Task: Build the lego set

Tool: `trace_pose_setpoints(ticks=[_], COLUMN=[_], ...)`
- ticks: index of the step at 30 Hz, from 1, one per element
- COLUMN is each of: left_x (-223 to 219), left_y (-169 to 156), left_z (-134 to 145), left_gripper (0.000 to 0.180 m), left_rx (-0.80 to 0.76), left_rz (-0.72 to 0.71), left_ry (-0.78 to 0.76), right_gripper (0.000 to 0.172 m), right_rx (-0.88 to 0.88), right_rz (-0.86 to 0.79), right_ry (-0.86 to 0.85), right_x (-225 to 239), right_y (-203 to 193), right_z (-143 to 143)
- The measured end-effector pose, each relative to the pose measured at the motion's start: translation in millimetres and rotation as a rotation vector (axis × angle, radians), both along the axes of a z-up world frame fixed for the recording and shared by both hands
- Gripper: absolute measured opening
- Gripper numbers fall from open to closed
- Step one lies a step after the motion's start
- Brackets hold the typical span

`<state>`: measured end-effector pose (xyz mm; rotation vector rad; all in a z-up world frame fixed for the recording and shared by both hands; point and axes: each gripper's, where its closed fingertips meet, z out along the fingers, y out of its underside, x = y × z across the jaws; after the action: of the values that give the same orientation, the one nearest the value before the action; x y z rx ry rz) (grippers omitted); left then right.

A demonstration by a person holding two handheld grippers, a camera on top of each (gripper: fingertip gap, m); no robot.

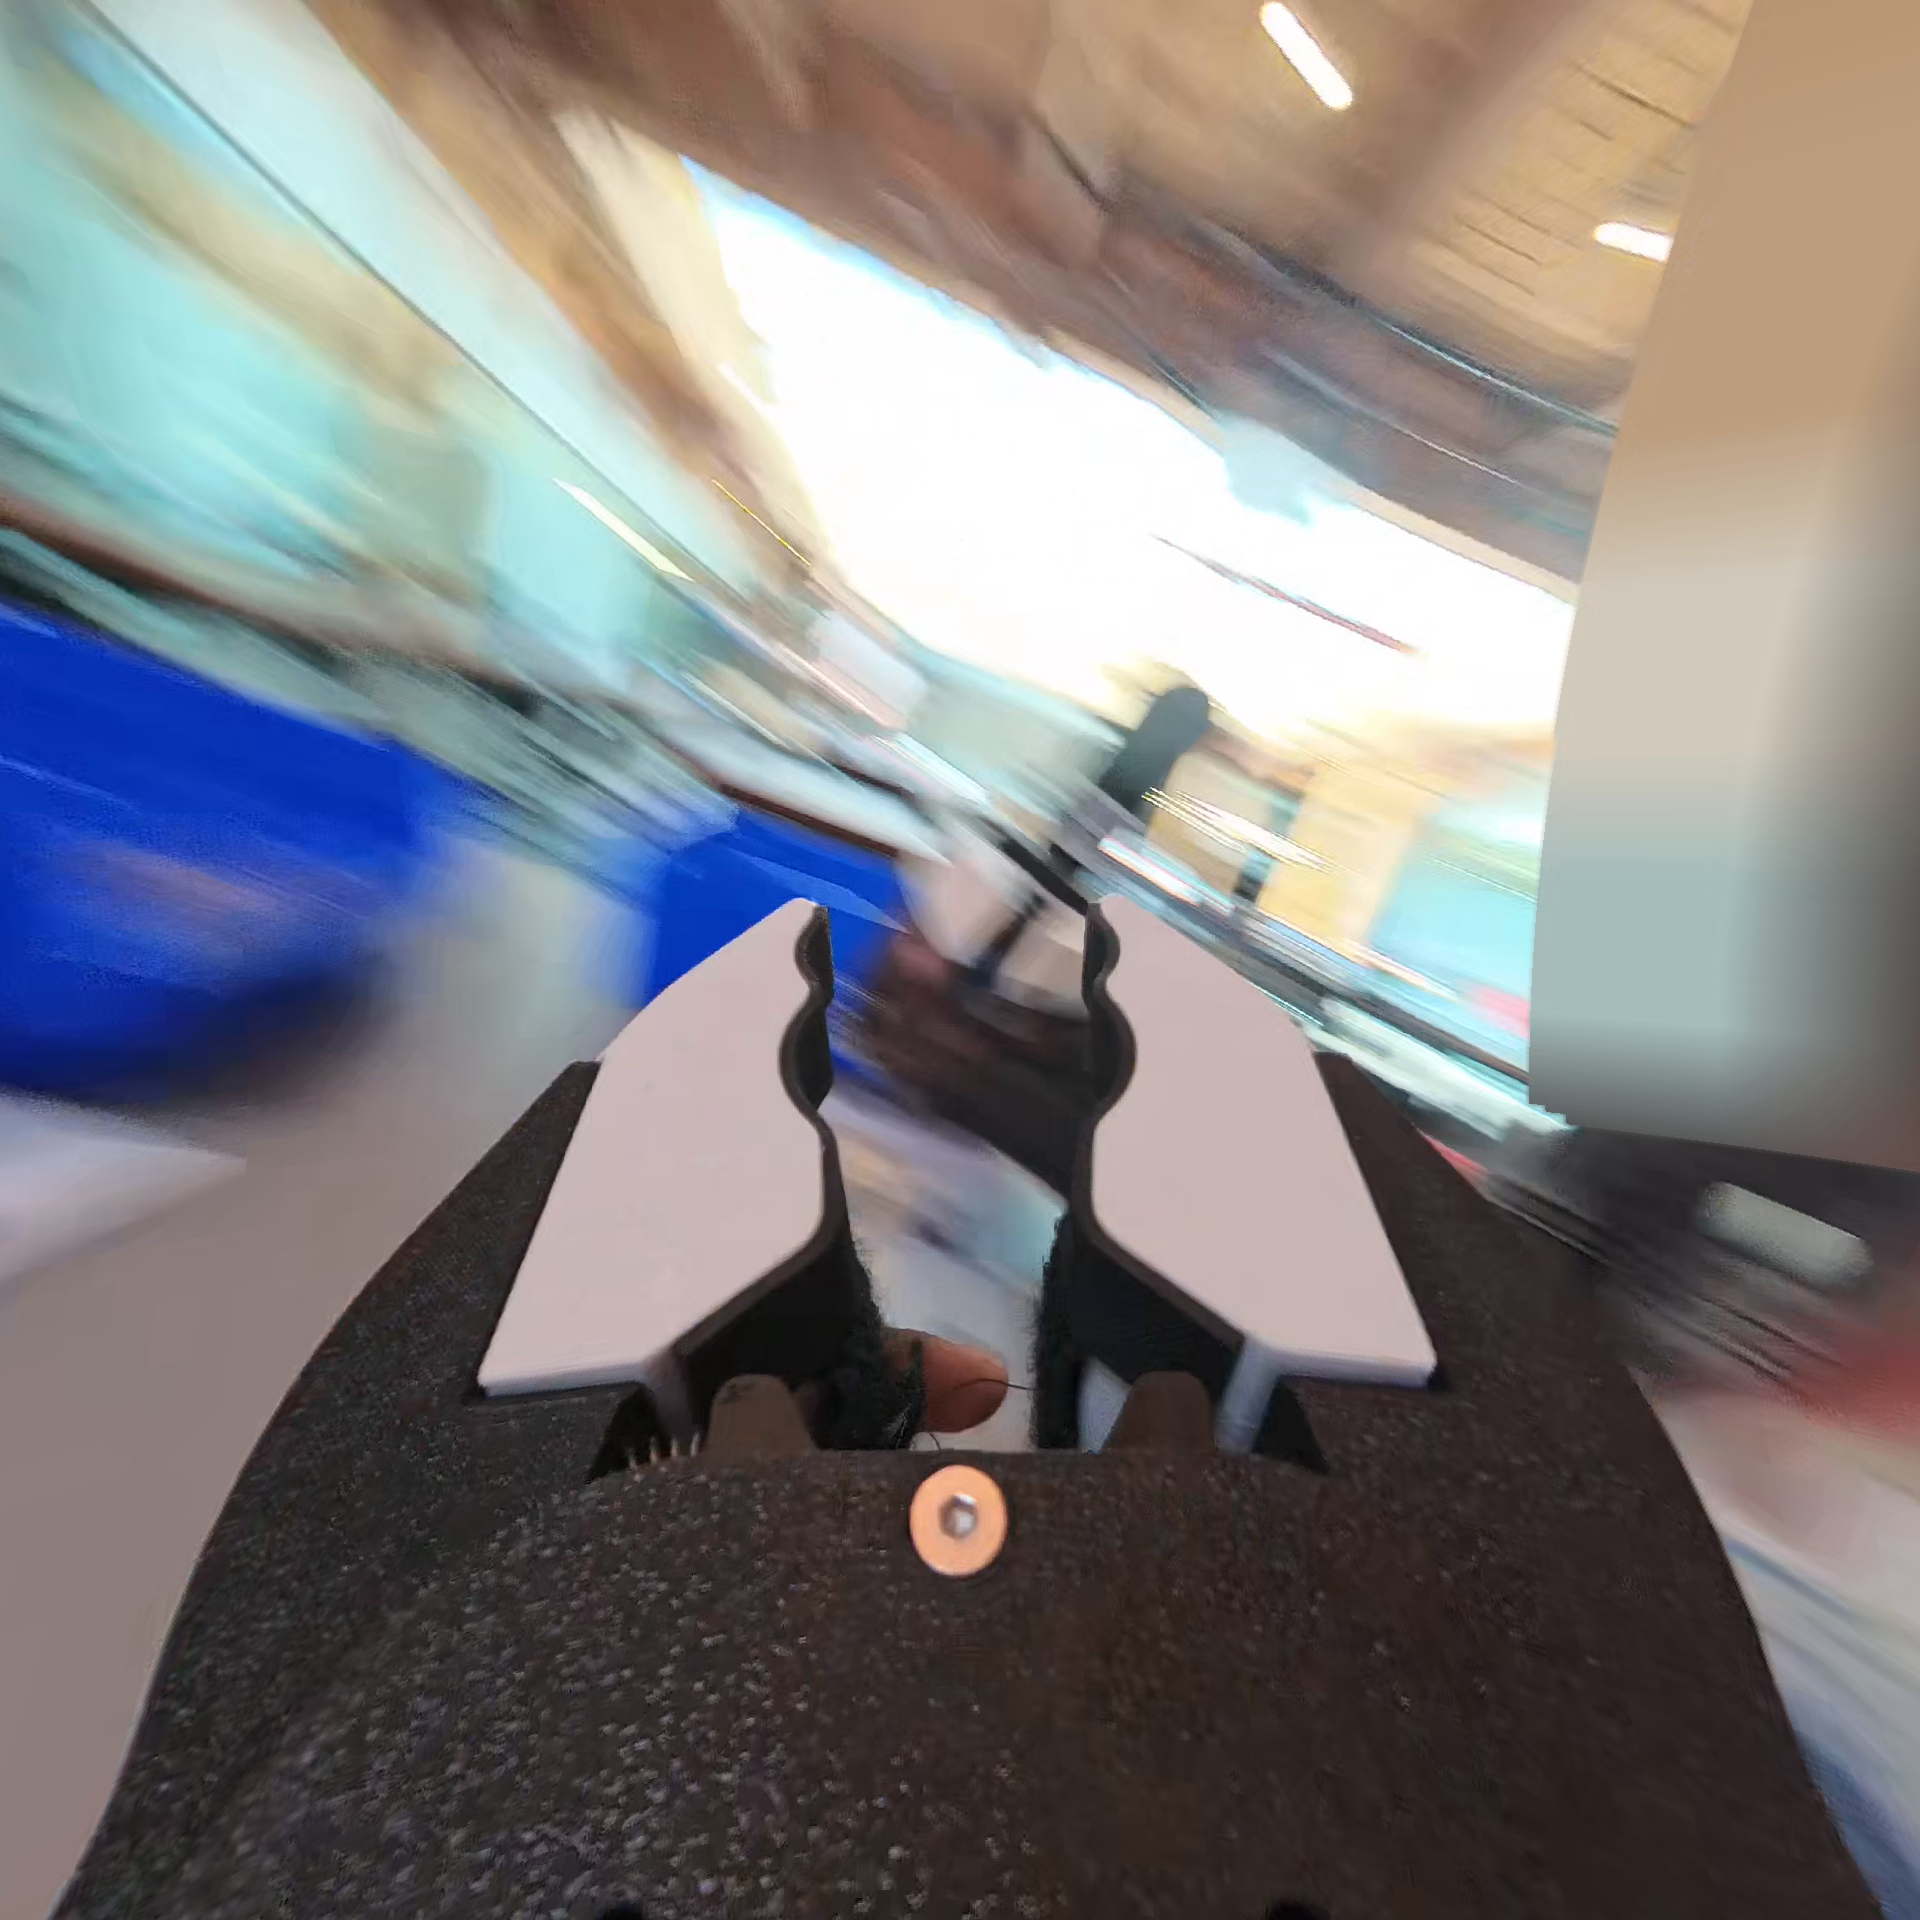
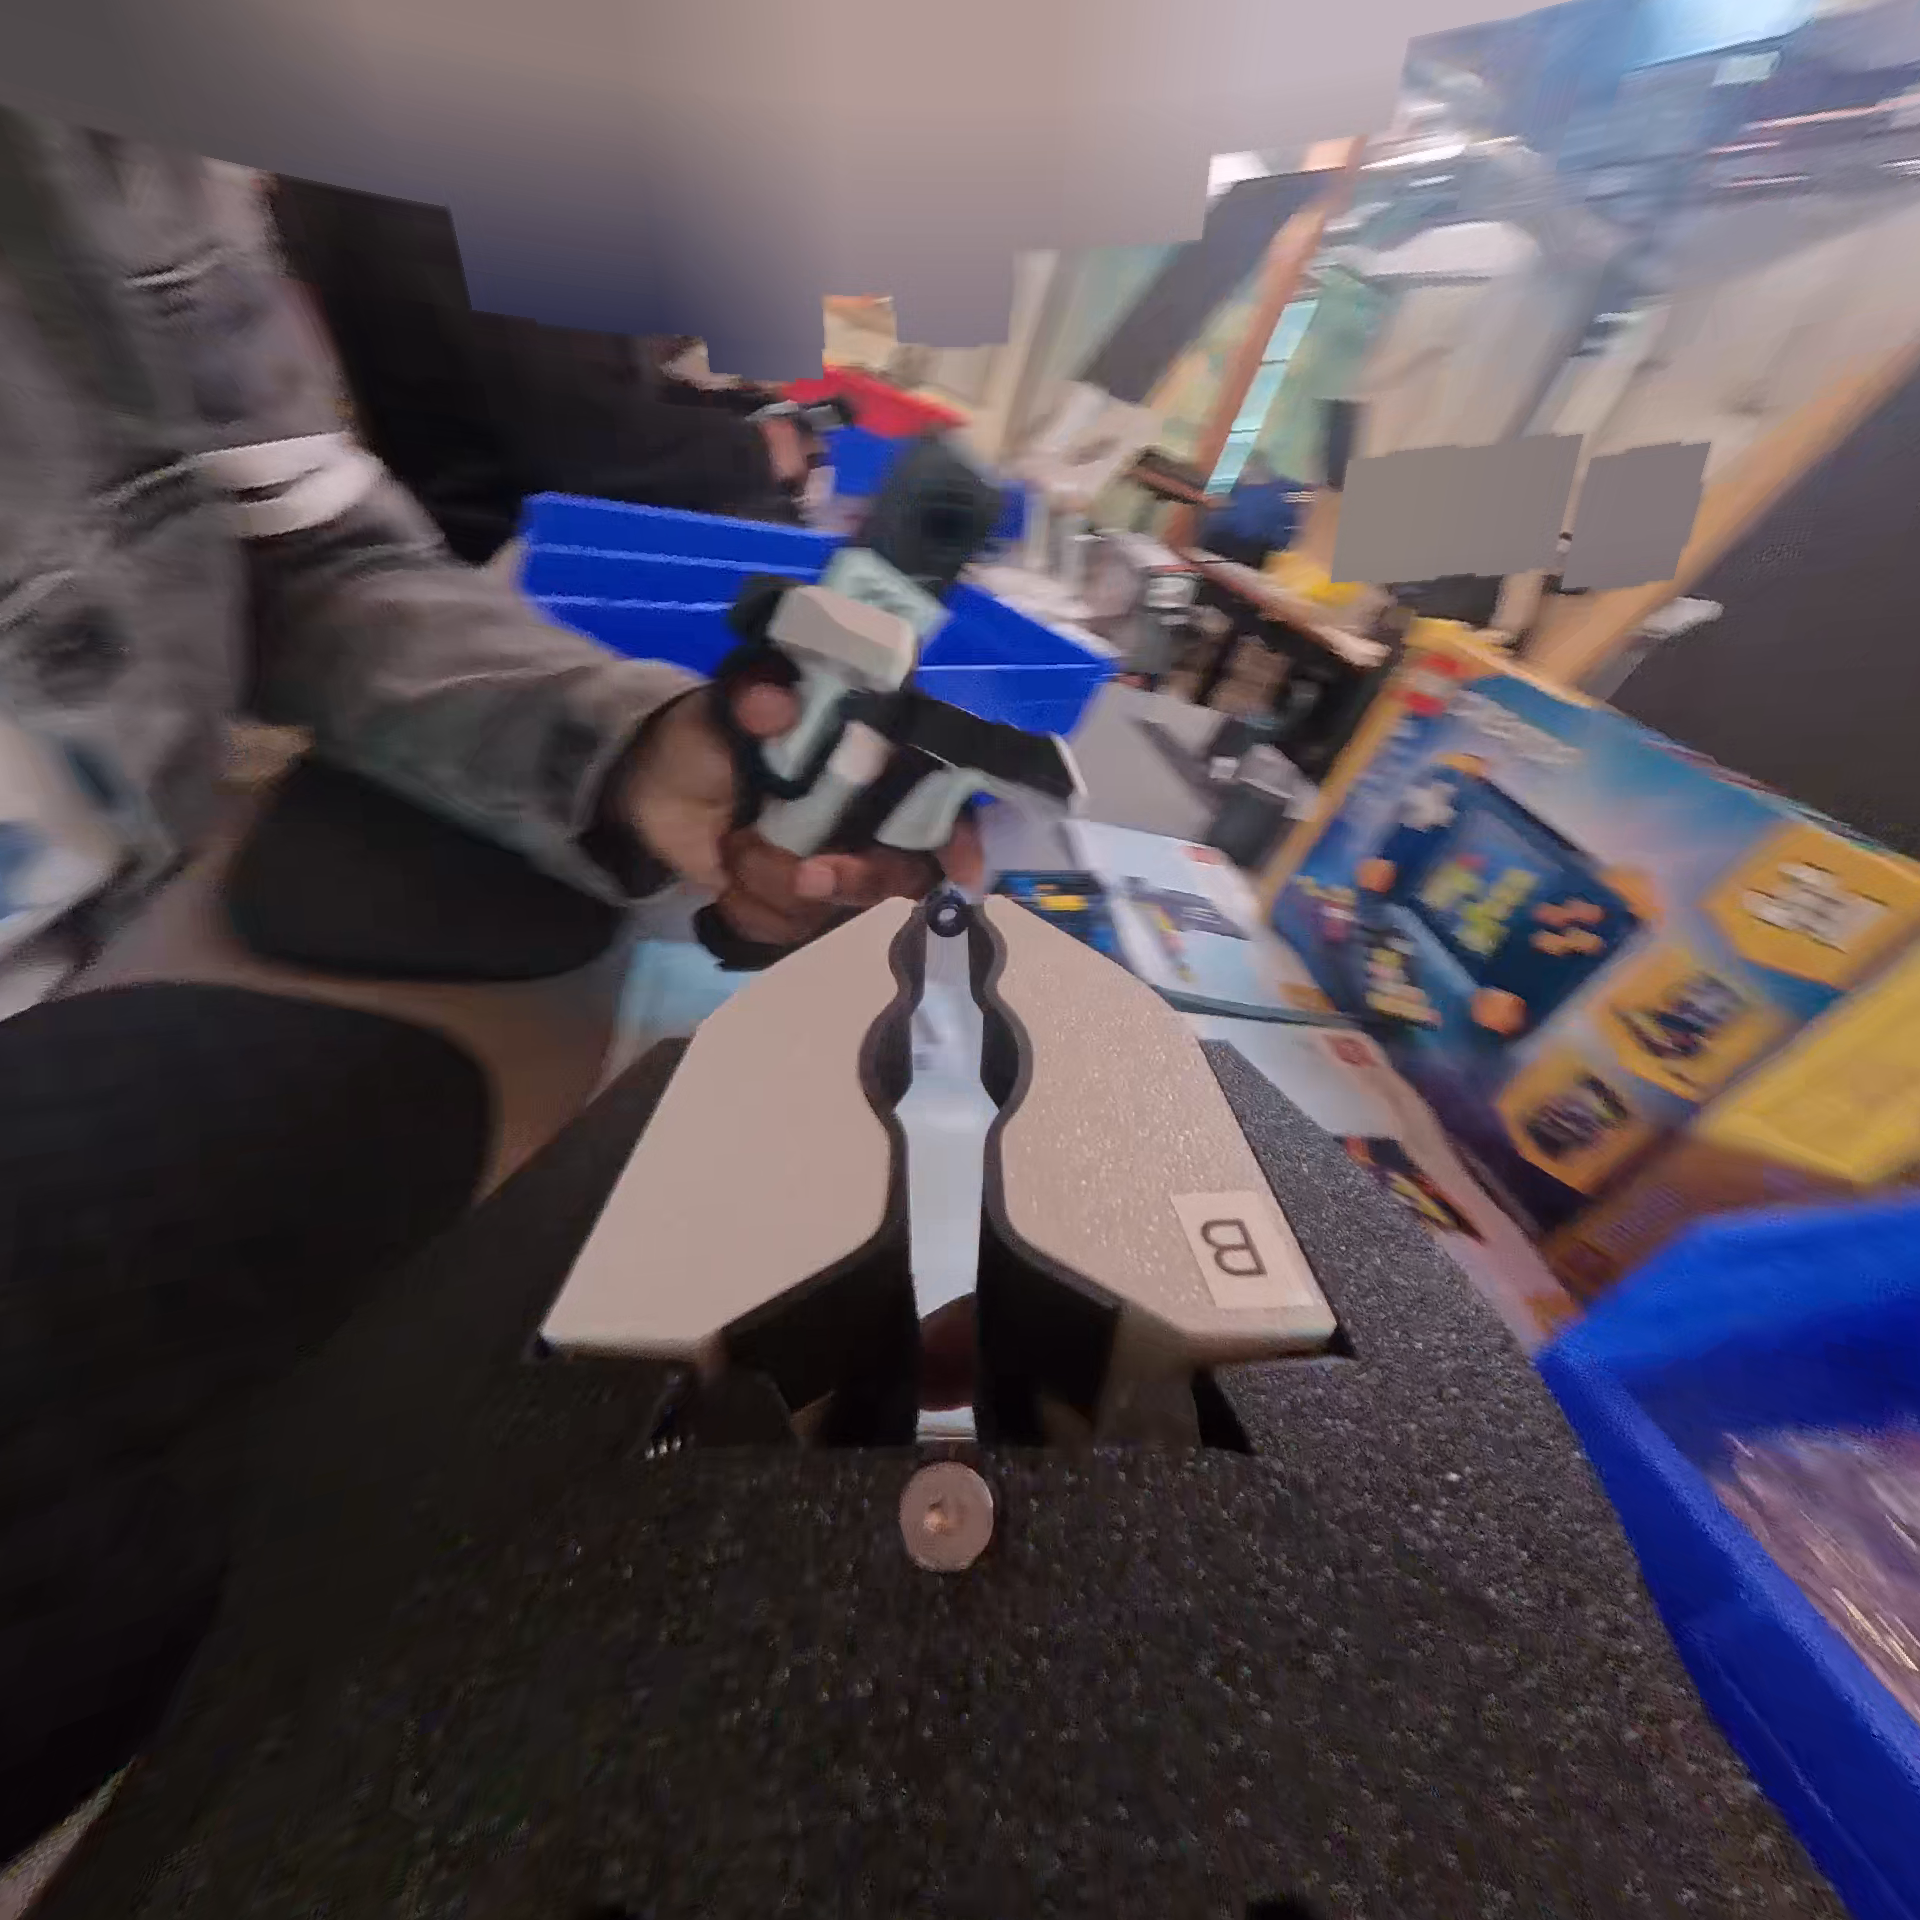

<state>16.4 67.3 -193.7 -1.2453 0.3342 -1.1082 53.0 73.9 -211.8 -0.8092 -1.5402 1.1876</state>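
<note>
One small dark ring (image 2: 945, 916) between right fingers (image 2: 1039, 997)

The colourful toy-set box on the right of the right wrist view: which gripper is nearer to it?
Right. The right gripper sits just left of the colourful toy-set box, pinching a small dark ring. The left gripper, in the person's hand, is farther left and behind.

Both wrist cams look forward along fingers (image 2: 831, 1091); share blue bin (image 2: 665, 582).
</note>
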Motion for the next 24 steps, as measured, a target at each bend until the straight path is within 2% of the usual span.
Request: trace_pose_setpoints(ticks=[2,4,7,11,18,24], left_x=[-43.3,-57.4,-32.6,-18.4,-17.9,-12.0], left_y=[9.1,13.3,13.7,13.4,19.6,24.1], left_z=[15.2,13.3,1.8,-8.5,-20.5,-35.8], left_gripper=[0.047,0.043,0.043,0.039,0.035,0.034], left_rx=[0.103,0.089,0.077,0.119,0.051,0.013], left_rz=[0.289,0.388,0.311,0.319,0.314,0.315], left_ry=[-0.089,-0.081,0.057,0.213,0.253,0.36], right_gripper=[0.008,0.007,0.007,0.007,0.007,0.007], right_rx=[-0.077,-0.179,-0.364,-0.515,-0.448,-0.438], right_rz=[-0.128,-0.219,-0.321,-0.383,-0.417,-0.44], right_ry=[0.082,0.173,0.256,0.23,0.134,0.081], right_x=[-1.5,-0.4,1.0,-3.6,-10.5,-13.3], right_y=[25.1,45.2,71.3,87.9,86.5,87.5], right_z=[9.4,17.6,17.4,0.6,-11.3,-18.9])
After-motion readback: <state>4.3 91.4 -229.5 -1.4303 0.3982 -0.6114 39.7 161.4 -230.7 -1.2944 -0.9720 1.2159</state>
